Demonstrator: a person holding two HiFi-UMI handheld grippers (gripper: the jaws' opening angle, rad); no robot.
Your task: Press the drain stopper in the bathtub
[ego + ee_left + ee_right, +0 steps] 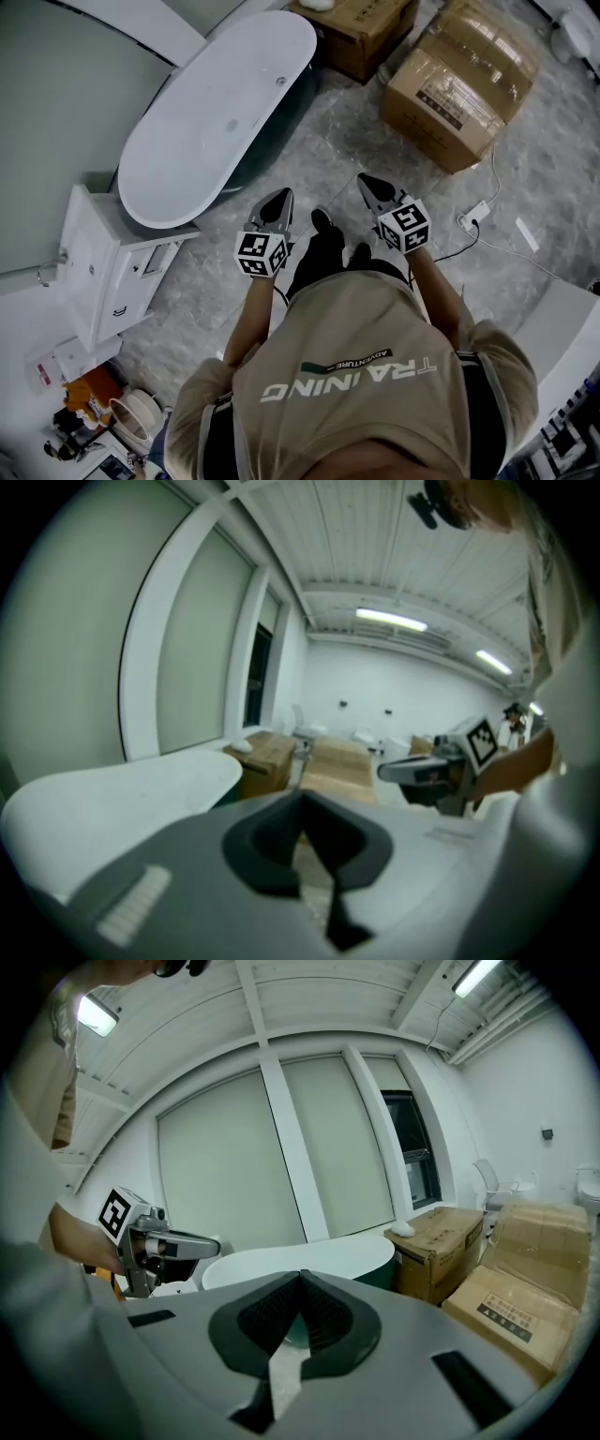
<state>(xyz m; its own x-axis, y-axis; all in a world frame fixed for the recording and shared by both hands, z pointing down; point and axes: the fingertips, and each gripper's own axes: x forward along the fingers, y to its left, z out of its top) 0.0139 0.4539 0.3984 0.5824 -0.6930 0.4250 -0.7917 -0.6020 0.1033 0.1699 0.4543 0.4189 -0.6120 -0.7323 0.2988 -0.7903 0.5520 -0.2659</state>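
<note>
The white oval bathtub (pixel 202 127) stands at the upper left of the head view, on the floor ahead of me. A small round spot, likely the drain stopper (pixel 232 124), shows on its bottom, and another small fitting (pixel 280 81) sits nearer the far end. My left gripper (pixel 280 195) and right gripper (pixel 367 181) are held side by side above the floor, short of the tub and well apart from it. Both have their jaws closed tip to tip with nothing between them. The tub's rim (pixel 122 789) lies left of the left gripper (pixel 302 801). Beyond the right gripper (pixel 302 1281) is the tub (pixel 309 1262).
Two cardboard boxes (pixel 461 82) (pixel 361 36) stand on the floor to the right of the tub's far end. A white cabinet (pixel 98 267) is at the tub's near end. A power strip with cable (pixel 474 216) lies on the floor right of my feet.
</note>
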